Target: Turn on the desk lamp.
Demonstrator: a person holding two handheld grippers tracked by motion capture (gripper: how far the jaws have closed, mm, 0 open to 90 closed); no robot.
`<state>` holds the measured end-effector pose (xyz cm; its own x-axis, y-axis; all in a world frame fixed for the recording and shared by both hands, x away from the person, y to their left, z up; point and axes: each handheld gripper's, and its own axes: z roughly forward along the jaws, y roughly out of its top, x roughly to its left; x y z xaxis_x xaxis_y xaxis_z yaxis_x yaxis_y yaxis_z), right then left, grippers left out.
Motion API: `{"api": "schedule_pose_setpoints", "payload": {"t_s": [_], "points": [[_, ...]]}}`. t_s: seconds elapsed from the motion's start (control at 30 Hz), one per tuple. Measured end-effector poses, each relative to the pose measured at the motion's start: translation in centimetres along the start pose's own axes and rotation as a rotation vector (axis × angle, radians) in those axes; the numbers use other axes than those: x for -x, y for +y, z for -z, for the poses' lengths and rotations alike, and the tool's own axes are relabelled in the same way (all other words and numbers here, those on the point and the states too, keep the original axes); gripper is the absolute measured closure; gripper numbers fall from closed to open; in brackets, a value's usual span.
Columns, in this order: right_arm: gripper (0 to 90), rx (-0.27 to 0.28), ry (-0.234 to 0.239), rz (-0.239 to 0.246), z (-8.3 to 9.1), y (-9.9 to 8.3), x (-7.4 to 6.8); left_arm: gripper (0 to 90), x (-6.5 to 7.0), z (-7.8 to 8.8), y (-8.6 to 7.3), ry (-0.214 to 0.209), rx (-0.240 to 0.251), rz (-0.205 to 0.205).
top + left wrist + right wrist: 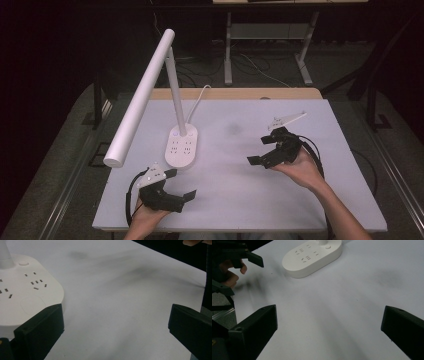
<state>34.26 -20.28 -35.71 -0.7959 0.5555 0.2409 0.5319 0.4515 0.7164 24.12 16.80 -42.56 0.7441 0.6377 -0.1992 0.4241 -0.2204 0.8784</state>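
High view: white plastic desk lamp w/ oval socket base [181, 146] stands at 10 o'clock on the white table [280, 200]; left hand-held gripper [181, 184] just below the base at 7, jaws wide, empty; right hand-held gripper [261, 149] at 3, wide, empty. Left gripper view: base [27, 292] at 10, close. Right gripper view: base [312, 255] at 12, farther. Best: approach low, square the jaws to the base edge before closing.

Open white table [300, 200] between left gripper [181, 184] and right gripper [257, 150]; lamp base [182, 146] and slanted lamp head [140, 100] blocking the left rear.
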Motion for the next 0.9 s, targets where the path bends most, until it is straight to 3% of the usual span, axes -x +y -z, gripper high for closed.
{"api": "schedule_pose_setpoints", "payload": {"t_s": [0.47,0.9], "points": [[0.5,-0.016,0.025,0.026,-2.1,2.8,-0.3,0.0,0.0,0.0,0.0,0.001,0.002,0.001],[0.5,-0.021,0.052,0.038,-4.2,4.3,-0.4,0.0,0.0,0.1,0.0,0.004,0.004,0.005]]}}
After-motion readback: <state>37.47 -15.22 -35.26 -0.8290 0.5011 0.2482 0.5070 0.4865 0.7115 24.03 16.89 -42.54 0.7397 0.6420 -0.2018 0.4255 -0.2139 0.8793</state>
